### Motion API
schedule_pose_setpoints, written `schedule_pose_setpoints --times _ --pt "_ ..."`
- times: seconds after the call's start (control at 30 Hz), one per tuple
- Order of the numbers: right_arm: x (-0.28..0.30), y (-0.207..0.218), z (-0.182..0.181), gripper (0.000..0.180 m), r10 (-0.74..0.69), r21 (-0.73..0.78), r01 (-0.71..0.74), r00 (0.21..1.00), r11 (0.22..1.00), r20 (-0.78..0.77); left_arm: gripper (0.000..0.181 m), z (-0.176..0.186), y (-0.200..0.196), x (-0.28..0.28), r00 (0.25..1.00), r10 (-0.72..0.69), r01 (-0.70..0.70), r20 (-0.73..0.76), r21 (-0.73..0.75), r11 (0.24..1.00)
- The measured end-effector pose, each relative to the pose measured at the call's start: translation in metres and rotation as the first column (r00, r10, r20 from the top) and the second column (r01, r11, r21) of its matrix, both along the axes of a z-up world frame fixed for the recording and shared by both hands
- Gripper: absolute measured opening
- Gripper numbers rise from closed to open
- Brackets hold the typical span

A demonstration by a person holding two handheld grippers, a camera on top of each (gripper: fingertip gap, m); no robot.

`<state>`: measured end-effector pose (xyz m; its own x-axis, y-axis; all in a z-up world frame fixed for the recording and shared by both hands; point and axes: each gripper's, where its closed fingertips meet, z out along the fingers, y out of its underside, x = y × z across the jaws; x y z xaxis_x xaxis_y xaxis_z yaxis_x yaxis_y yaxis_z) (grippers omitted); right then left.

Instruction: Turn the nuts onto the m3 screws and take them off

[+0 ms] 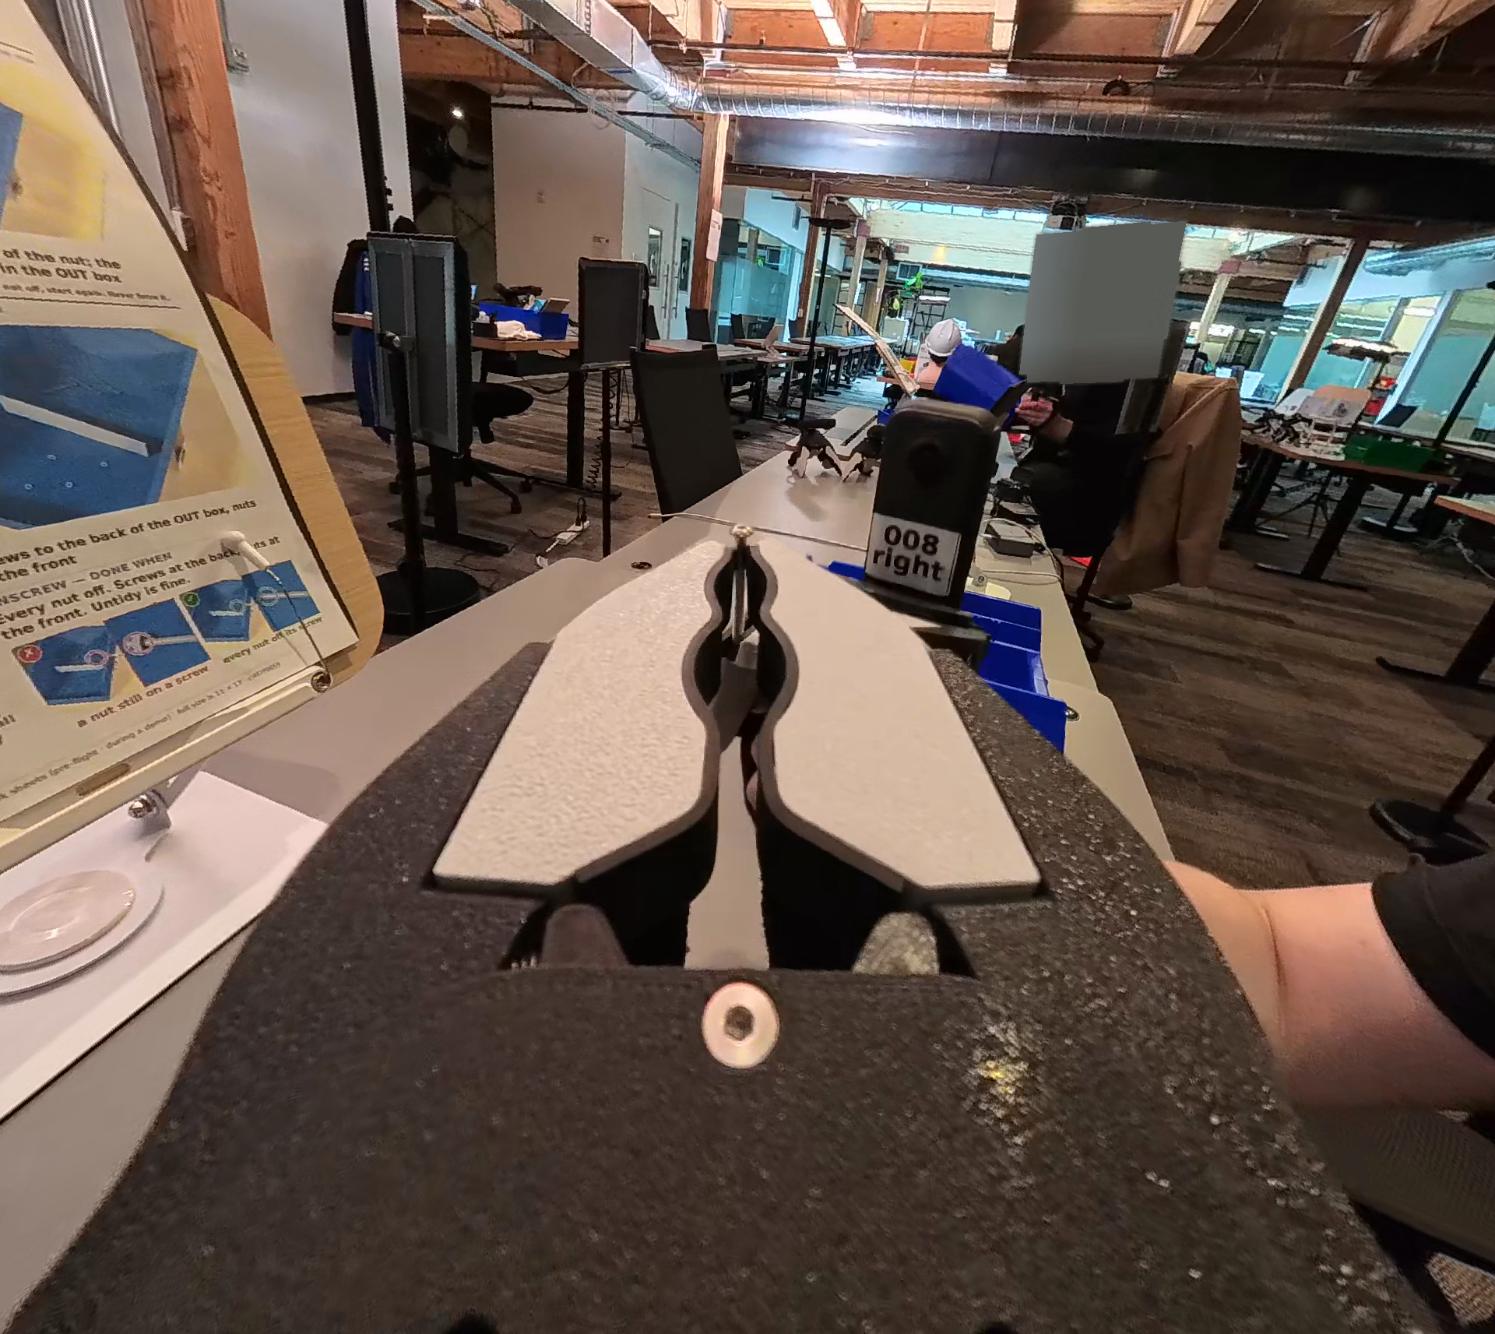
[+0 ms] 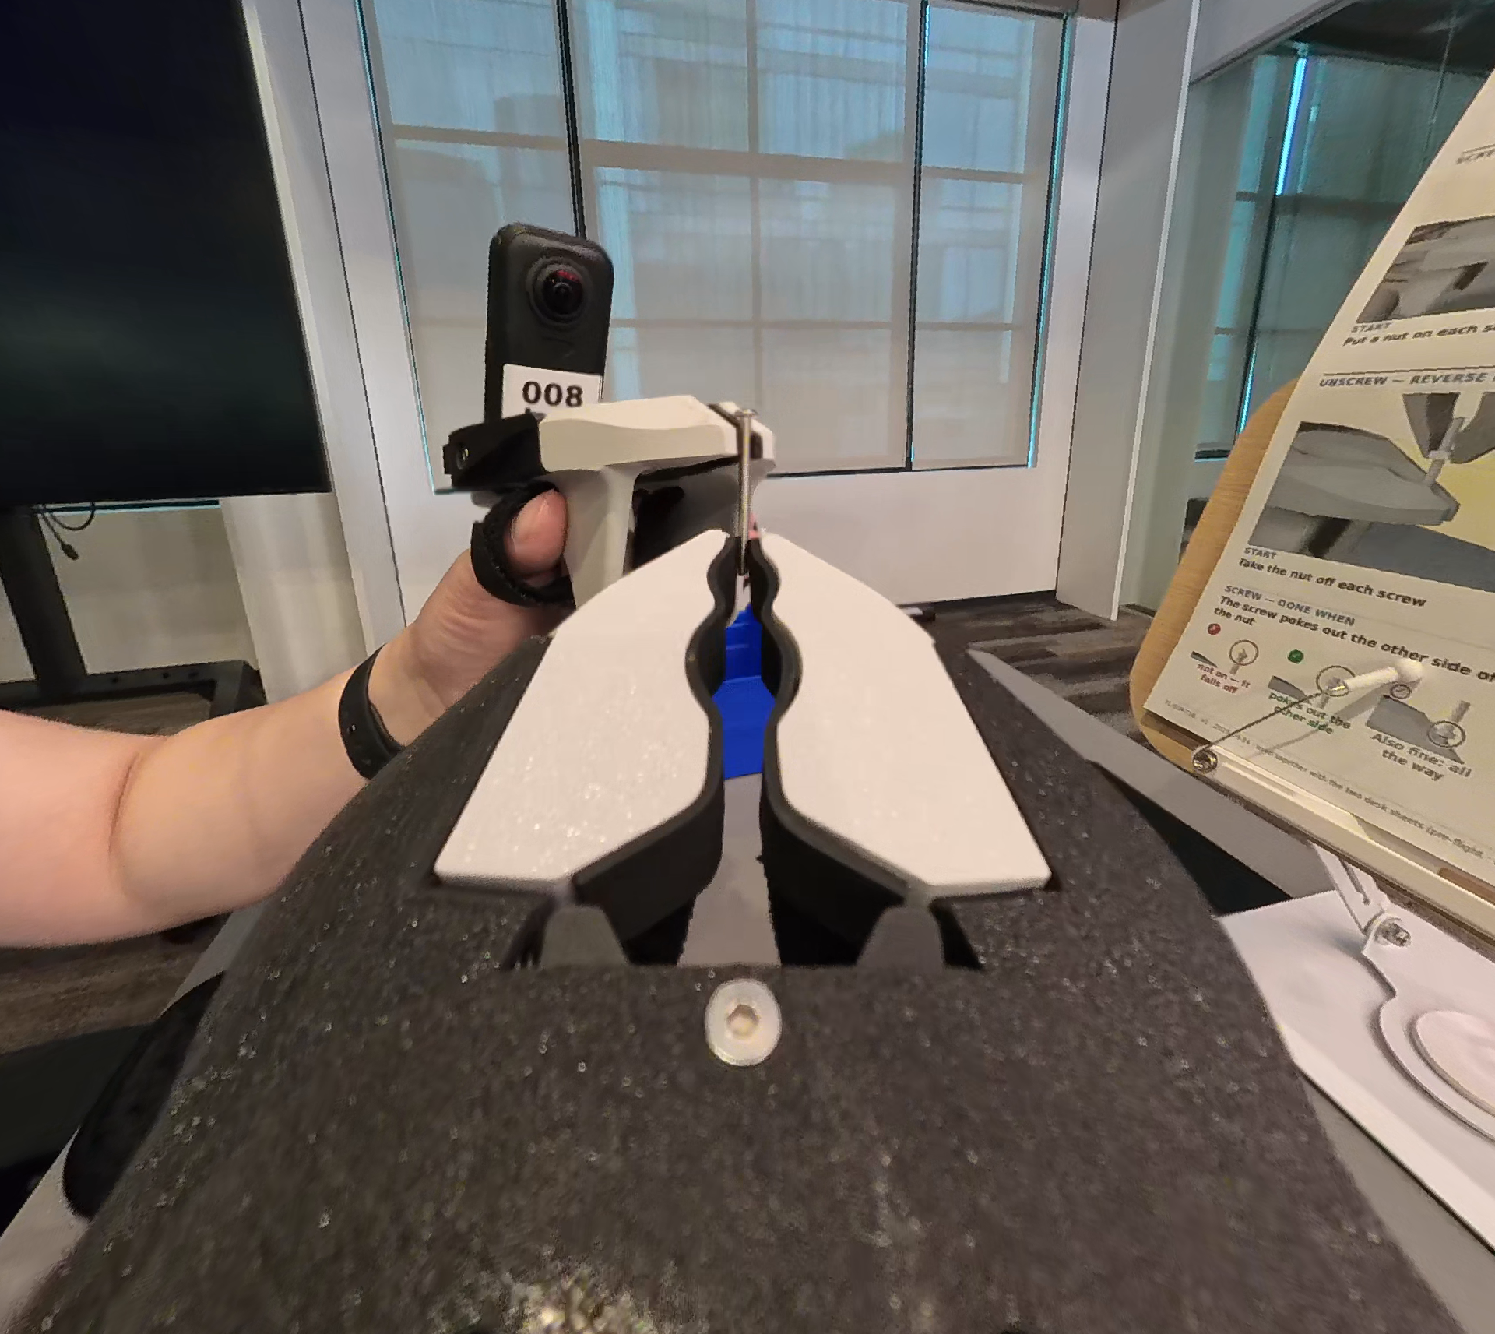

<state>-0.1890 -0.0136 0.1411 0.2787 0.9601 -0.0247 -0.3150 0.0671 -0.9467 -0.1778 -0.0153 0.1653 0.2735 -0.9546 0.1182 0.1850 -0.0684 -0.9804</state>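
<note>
Left tool (image 1: 740, 555) pinches the screw (image 2: 743, 486) upright, head up; right tool (image 2: 743, 559) grips its lower end.

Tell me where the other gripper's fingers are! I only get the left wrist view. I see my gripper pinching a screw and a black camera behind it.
Observer: In the right wrist view, the right gripper sits below yours. Its fingertips are nearly closed around the lower end of the screw, which hangs straight down from the left gripper.
Operator: Is a nut on it yet?
Observer: The shaft between the two grippers is bare. The right fingertips hide the screw's lower end, so I cannot tell if a nut is in there, or whether they truly pinch it.
</note>
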Motion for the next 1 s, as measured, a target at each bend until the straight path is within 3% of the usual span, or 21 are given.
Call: schedule_pose_setpoints --times 0.1,0.17,0.27,0.5,1.0 --pt "0.0 0.0 -0.004 0.002 -0.006 0.013 0.005 0.998 1.0 0.062 0.003 -0.003 -0.002 -0.004 0.998 0.004 -0.002 -0.064 0.032 0.999" --pt "0.002 0.002 -0.007 0.002 -0.041 0.036 0.037 0.992 0.999 0.123 0.019 -0.004 -0.003 -0.011 0.991 0.011 -0.004 -0.131 0.06 0.998" --pt "0.005 0.0 -0.009 0.002 -0.082 0.092 0.064 0.975 0.994 0.207 0.026 -0.007 -0.005 -0.02 0.962 0.014 0.022 -0.272 0.129 0.991" --pt "0.004 -0.008 -0.021 0.002 -0.209 0.269 0.096 0.878 0.958 0.431 0.031 -0.032 -0.019 -0.022 0.811 0.055 0.147 -0.582 0.294 0.945" --pt "-0.005 -0.013 -0.045 0.002 -0.317 0.434 0.036 0.738 0.9 0.596 0.018 -0.053 -0.026 -0.013 0.73 0.051 0.207 -0.681 0.291 0.934"
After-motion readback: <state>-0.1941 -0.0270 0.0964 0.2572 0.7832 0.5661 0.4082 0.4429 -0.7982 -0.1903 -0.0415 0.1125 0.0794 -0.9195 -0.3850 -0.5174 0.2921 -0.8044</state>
